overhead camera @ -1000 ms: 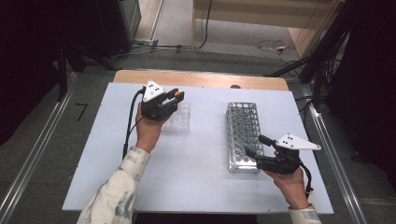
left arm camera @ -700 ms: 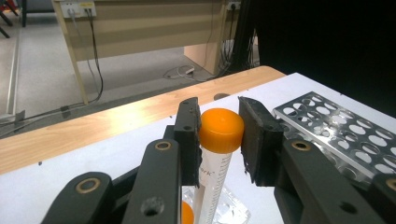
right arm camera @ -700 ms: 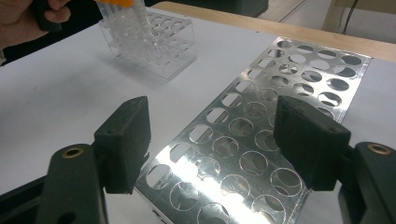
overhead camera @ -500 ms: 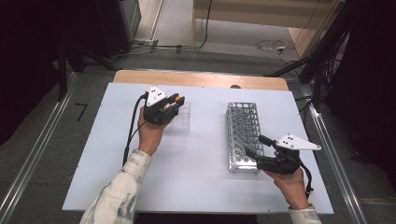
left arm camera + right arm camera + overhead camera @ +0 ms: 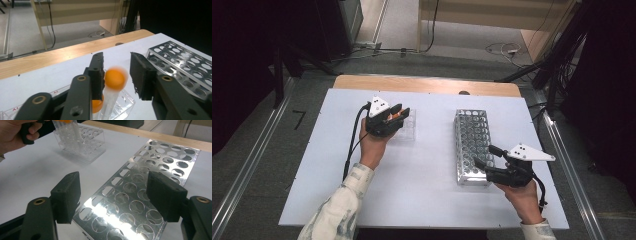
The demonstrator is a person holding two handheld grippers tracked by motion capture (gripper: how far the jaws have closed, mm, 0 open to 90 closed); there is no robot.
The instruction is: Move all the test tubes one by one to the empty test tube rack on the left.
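Left gripper (image 5: pixel 116 72) over the clear plastic rack (image 5: pixel 404 125), jaws parted around an orange-capped tube (image 5: pixel 114 79); the round cap sits blurred between the flat black pads, seemingly against one pad, contact unclear. Tube body translucent, standing in the rack. Right gripper (image 5: pixel 113 195) wide open, holding nothing, above the near end of the shiny perforated metal rack (image 5: pixel 472 145).

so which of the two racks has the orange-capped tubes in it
The clear plastic rack under the left gripper, with orange-capped tubes standing in it. The metal rack by the right gripper shows bare holes.
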